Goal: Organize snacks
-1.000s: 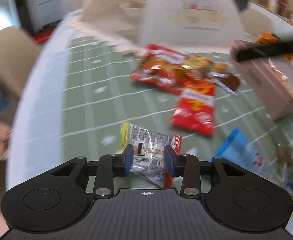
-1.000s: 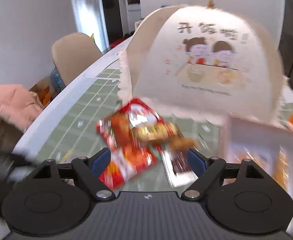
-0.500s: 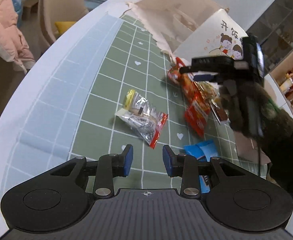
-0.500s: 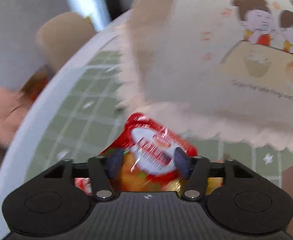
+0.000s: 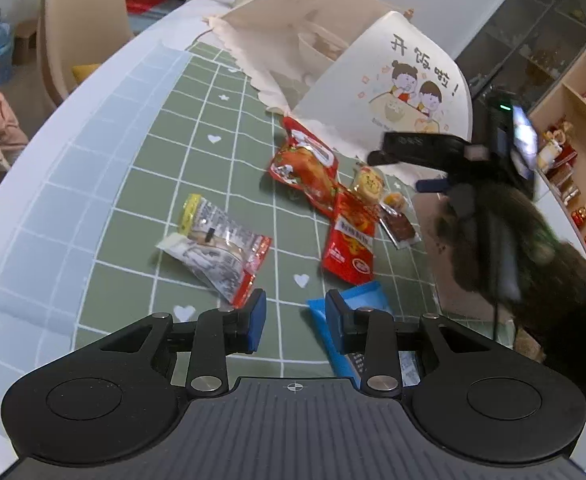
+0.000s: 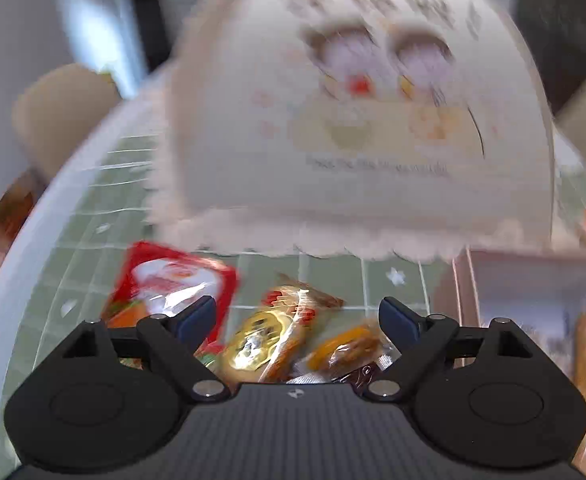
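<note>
Snack packets lie on the green checked tablecloth (image 5: pixel 141 200). A silver packet (image 5: pixel 217 248) with a yellow and a red end lies just ahead and to the left of my left gripper (image 5: pixel 295 320), which is open a little with nothing between its pads. A blue packet (image 5: pixel 357 300) lies by its right finger. Further off are a red chicken packet (image 5: pixel 309 168), a second red packet (image 5: pixel 351 240) and a round pastry (image 5: pixel 369 182). My right gripper (image 6: pixel 297 318) hangs over a gold pastry packet (image 6: pixel 269 340) and an orange snack (image 6: pixel 345 348), jaws opening wide, pads touching neither.
A cream mesh food cover (image 5: pixel 393 92) with a cartoon print stands just behind the snacks. A pinkish box (image 6: pixel 533 280) with snacks inside sits at the right. A beige chair (image 5: pixel 81 28) stands past the table's rounded left edge. A furry sleeve (image 5: pixel 533 260) holds the right gripper.
The silver packet, between my left pads a second ago, now lies on the cloth and my left gripper has drawn back. My right gripper narrowed over the red packet, then widened and shifted right.
</note>
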